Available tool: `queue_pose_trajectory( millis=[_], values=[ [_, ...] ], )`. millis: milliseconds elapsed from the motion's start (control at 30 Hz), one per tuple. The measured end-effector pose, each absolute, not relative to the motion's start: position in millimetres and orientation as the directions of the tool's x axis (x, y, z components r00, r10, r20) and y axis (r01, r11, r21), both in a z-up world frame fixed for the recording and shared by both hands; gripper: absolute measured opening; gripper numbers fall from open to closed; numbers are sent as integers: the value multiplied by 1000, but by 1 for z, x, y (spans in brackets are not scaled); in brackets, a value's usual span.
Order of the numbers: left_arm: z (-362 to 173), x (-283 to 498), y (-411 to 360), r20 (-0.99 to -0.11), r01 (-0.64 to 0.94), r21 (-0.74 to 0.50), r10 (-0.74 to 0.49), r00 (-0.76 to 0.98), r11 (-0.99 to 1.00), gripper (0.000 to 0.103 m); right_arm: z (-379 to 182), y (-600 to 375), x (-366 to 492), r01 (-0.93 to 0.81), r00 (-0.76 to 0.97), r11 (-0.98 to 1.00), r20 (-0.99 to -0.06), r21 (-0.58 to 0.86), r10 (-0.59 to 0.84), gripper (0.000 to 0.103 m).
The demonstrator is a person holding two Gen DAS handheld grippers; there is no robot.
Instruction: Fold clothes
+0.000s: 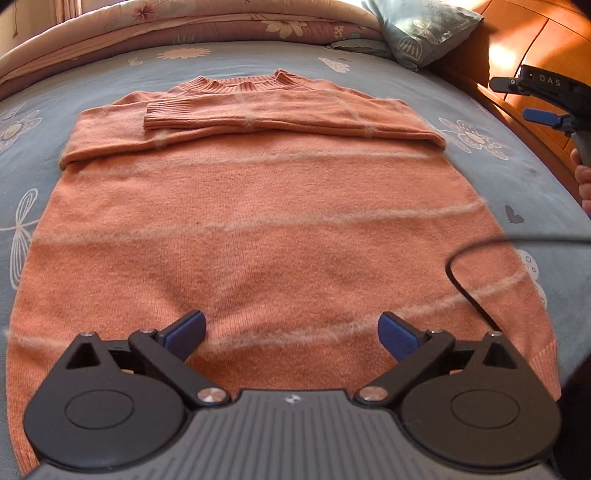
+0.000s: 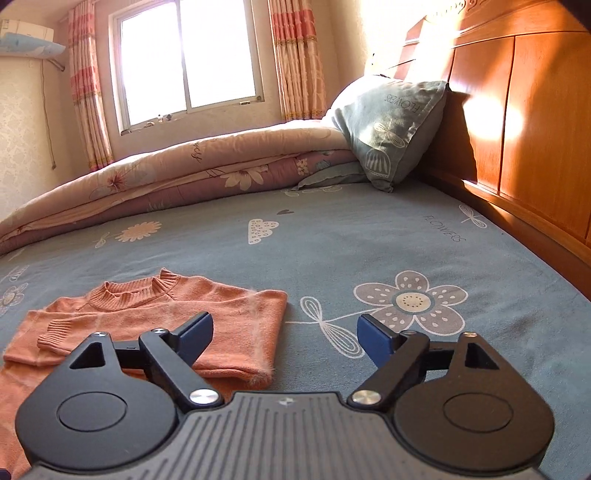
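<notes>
A: How is the sweater (image 1: 258, 229) looking?

B: It is lying flat on the bed sheet (image 1: 491, 177), an orange knit with thin pale fuzzy stripes running across the body. The ribbed collar (image 1: 243, 84) is pointing toward the rolled quilt (image 1: 207, 22). Both sleeves are lying folded across the chest, and the upper one is showing its ribbed cuff (image 1: 162, 116) on the left of the left wrist view.

A: And where is it sitting relative to the grippers?

B: The left gripper (image 1: 291, 332) is hovering over the hem end, its blue-padded jaws standing wide apart with nothing between them, only knit showing below. The right gripper (image 2: 284, 336) is hanging above the sweater's shoulder corner, off to its side; its jaws are also spread wide and are gripping nothing. One finger (image 2: 192, 334) is showing over the folded sleeve, the other over the flower print on the sheet.

A: Anything else showing?

B: In the left wrist view the right gripper (image 1: 524, 99) is showing beside the wooden headboard (image 1: 535, 40), with a hand (image 1: 583, 181) on its handle. A grey-green pillow (image 2: 391, 125) is leaning against the headboard, well apart from the sweater.
</notes>
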State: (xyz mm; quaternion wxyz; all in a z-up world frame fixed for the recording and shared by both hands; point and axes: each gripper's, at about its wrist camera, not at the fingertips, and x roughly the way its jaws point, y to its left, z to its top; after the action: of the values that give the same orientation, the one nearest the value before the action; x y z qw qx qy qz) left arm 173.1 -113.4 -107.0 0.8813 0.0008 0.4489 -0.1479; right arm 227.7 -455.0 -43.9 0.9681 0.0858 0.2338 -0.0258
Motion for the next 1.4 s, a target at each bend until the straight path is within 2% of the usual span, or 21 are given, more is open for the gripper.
queue_pose_trajectory(
  millis=[267, 300, 333, 367, 467, 533, 667, 733, 833, 1000, 1067, 1233, 1400],
  values=[
    [-90, 159, -59, -744, 108, -204, -226, 629, 973, 99, -6, -437, 172, -114, 900, 947, -373, 301, 227, 92],
    [-88, 158, -54, -741, 104, -214, -231, 631, 971, 99, 0, -437, 156, -128, 904, 935, -349, 332, 248, 94],
    [-87, 158, -51, -742, 107, -220, -237, 627, 970, 99, 4, -435, 140, -152, 909, 922, -317, 356, 273, 100],
    [-87, 159, -49, -747, 110, -211, -233, 623, 971, 99, 6, -432, 122, -180, 912, 908, -281, 378, 297, 103],
    [-90, 162, -49, -765, 97, -161, -186, 616, 982, 99, 2, -416, 86, -220, 910, 891, -246, 397, 335, 103],
    [-96, 160, -47, -773, 83, -173, -188, 607, 981, 99, -10, -401, 78, -184, 904, 904, -294, 387, 310, 103],
    [-110, 147, -38, -785, 90, -258, -263, 561, 962, 99, -51, -366, 83, -80, 823, 914, -492, 397, 286, 103],
    [-113, 138, -33, -785, 97, -275, -282, 552, 957, 99, -65, -350, 82, -76, 786, 898, -528, 433, 321, 103],
    [-111, 130, -25, -781, 127, -298, -318, 537, 946, 99, -69, -331, 80, -111, 734, 842, -527, 528, 428, 103],
    [-96, 128, -11, -747, 143, -292, -319, 583, 946, 99, -43, -325, 72, -184, 729, 730, -406, 658, 551, 103],
    [-94, 137, -12, -745, 149, -256, -293, 599, 955, 99, -37, -324, 75, -154, 768, 783, -426, 603, 478, 103],
    [-103, 162, -29, -761, 177, -140, -220, 610, 974, 99, -74, -308, 98, 55, 759, 962, -637, 269, 135, 103],
    [-116, 186, -44, -764, 190, -62, -169, 622, 980, 99, -107, -299, 112, 58, 733, 975, -672, 214, 104, 103]
  ],
)
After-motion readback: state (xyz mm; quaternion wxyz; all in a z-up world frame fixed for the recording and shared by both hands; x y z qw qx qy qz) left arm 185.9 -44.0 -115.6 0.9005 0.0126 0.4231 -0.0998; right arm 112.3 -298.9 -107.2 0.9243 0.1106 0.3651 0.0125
